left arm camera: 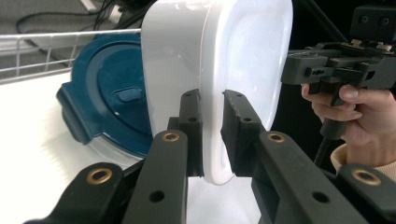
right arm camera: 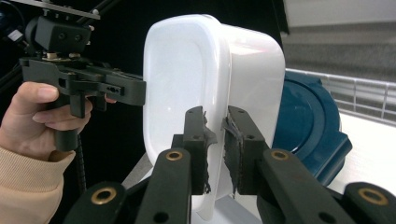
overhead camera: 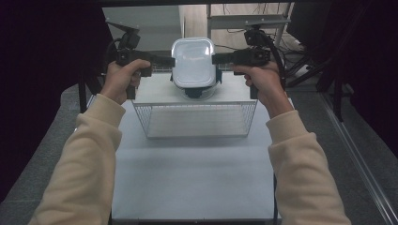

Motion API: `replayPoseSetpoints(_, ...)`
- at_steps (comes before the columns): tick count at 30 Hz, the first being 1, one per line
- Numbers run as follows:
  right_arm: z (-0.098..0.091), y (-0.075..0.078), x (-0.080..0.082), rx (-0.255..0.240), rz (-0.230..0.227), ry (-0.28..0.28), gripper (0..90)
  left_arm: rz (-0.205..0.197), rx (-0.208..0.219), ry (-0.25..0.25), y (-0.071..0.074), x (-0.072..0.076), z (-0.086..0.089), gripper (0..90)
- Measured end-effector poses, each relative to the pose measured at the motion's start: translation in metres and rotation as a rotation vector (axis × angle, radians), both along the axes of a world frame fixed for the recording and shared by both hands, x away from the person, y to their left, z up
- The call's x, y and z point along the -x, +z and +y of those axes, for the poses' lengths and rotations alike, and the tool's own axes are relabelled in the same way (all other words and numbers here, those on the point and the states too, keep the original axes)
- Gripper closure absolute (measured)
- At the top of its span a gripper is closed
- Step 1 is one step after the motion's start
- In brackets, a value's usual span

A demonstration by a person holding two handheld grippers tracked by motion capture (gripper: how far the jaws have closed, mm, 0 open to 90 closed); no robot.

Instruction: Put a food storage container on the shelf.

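Observation:
A white rounded-square tub (overhead camera: 193,61) hangs in the air over the wire basket (overhead camera: 195,119). My left gripper (overhead camera: 172,61) is shut on its left rim and my right gripper (overhead camera: 214,59) is shut on its right rim. In the left gripper view the jaws of the left gripper (left arm camera: 212,135) pinch the tub's (left arm camera: 233,60) rim edge-on. The right gripper view has the right gripper (right arm camera: 215,154) clamped on the opposite rim of the tub (right arm camera: 187,79). Below it, a clear container with a dark blue clip lid (overhead camera: 197,92) sits in the basket.
The basket stands at the far half of the white table (overhead camera: 192,178), its wire wall (left arm camera: 46,35) behind the blue lid (left arm camera: 112,107). Metal frames and cables lie beyond the table. Dark curtains flank both sides.

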State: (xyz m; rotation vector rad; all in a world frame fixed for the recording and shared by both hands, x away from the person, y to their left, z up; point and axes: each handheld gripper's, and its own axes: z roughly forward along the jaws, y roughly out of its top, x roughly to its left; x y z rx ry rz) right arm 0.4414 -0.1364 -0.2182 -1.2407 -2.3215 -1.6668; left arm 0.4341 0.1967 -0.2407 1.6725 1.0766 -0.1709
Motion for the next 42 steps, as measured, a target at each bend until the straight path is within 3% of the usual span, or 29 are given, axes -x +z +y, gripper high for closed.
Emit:
replayPoseSetpoints(11,-0.001,-0.011,-0.030,-0.064,0.105,-0.046,72.7,0.090,0.121,0.051,-0.010,-0.027,0.003,76.3)
replayPoseSetpoints(12,-0.002,-0.016,-0.038,-0.090,0.135,-0.059,71.3,0.107,0.141,0.060,-0.013,-0.033,0.003,75.8)
replayPoseSetpoints(17,-0.004,-0.025,-0.052,-0.150,0.202,-0.084,69.1,0.139,0.192,0.078,-0.021,-0.045,0.004,74.5)
replayPoseSetpoints(22,-0.003,-0.031,-0.059,-0.157,0.217,-0.109,68.5,0.165,0.203,0.080,-0.028,-0.051,0.005,72.0)
replayPoseSetpoints(27,-0.002,-0.032,-0.060,-0.158,0.212,-0.114,67.1,0.160,0.217,0.084,-0.030,-0.051,0.006,70.5)
replayPoseSetpoints(30,0.001,-0.032,-0.059,-0.158,0.191,-0.109,53.8,0.129,0.201,0.086,-0.029,-0.049,0.002,60.0)
replayPoseSetpoints(34,0.003,-0.022,-0.047,-0.143,0.083,-0.136,37.8,0.026,0.161,0.150,-0.018,-0.037,0.003,41.6)
replayPoseSetpoints(38,0.003,-0.012,-0.033,-0.081,-0.018,-0.133,30.8,-0.041,0.142,0.128,-0.009,-0.024,0.006,35.3)
replayPoseSetpoints(42,-0.001,-0.009,-0.026,-0.016,-0.069,-0.130,28.2,-0.090,0.083,0.123,-0.006,-0.015,0.005,31.7)
